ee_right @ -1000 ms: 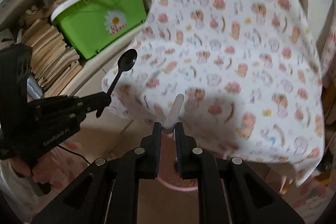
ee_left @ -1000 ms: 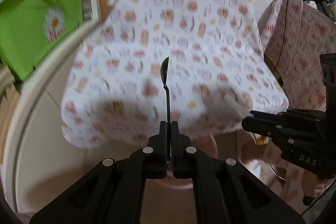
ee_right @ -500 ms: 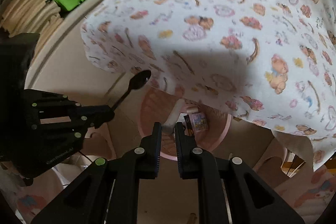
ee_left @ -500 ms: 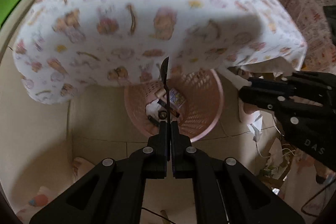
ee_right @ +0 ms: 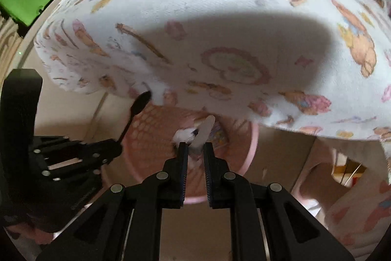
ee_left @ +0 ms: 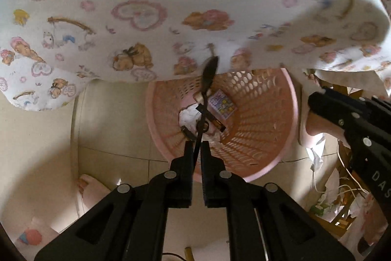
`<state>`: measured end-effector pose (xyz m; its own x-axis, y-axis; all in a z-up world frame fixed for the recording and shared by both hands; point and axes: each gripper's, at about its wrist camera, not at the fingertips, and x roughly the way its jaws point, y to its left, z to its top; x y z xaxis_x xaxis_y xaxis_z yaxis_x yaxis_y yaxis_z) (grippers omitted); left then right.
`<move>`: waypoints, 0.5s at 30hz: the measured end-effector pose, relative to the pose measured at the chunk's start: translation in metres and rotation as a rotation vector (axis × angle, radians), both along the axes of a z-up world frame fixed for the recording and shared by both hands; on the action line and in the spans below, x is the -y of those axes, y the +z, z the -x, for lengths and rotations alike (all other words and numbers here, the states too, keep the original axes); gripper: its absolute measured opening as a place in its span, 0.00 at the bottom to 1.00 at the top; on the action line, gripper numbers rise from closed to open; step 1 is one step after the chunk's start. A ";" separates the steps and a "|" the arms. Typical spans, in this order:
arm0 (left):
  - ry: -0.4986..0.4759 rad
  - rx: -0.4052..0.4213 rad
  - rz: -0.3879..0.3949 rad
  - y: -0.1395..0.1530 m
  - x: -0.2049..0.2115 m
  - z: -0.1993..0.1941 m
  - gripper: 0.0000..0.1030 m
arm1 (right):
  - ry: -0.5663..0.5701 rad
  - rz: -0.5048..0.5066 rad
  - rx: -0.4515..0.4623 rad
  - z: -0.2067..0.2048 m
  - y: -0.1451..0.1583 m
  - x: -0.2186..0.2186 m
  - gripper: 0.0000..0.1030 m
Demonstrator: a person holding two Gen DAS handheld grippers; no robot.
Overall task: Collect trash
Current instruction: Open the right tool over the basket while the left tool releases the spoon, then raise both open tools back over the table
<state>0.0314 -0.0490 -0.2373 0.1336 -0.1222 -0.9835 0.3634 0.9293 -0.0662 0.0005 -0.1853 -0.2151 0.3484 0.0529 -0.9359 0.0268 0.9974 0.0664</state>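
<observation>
In my left view, the left tool [ee_left: 197, 147] points down over the pink basket [ee_left: 264, 138]; its jaws have just eased apart a crack, the black spoon [ee_left: 207, 80] loose between them, its bowl against the cloth [ee_left: 146, 16] over the bench. In my right view, the right tool [ee_right: 195, 151] is clamped on a white stick [ee_right: 205, 130] above the basket, which holds paper and a small box.

left tool [ee_left: 196, 146] | black, silver screws | right tool [ee_right: 195, 147] | black (white lettering)
</observation>
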 end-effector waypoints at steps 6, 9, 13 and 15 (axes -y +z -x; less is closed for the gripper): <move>0.044 -0.017 -0.015 -0.006 -0.012 -0.002 0.39 | 0.013 0.049 0.007 0.002 -0.012 -0.008 0.14; 0.056 0.006 -0.025 0.001 -0.016 -0.001 0.48 | -0.003 0.015 -0.018 0.000 -0.016 -0.004 0.15; 0.076 0.034 -0.029 0.018 -0.022 0.000 0.52 | -0.032 0.029 -0.003 -0.004 -0.009 0.002 0.30; 0.086 0.074 -0.026 0.033 -0.024 0.004 0.56 | -0.052 0.022 0.016 -0.004 0.000 0.006 0.39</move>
<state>0.0272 -0.0251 -0.2043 0.2144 -0.0817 -0.9733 0.2854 0.9583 -0.0175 0.0049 -0.1914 -0.2149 0.3647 0.0144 -0.9310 0.0774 0.9960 0.0457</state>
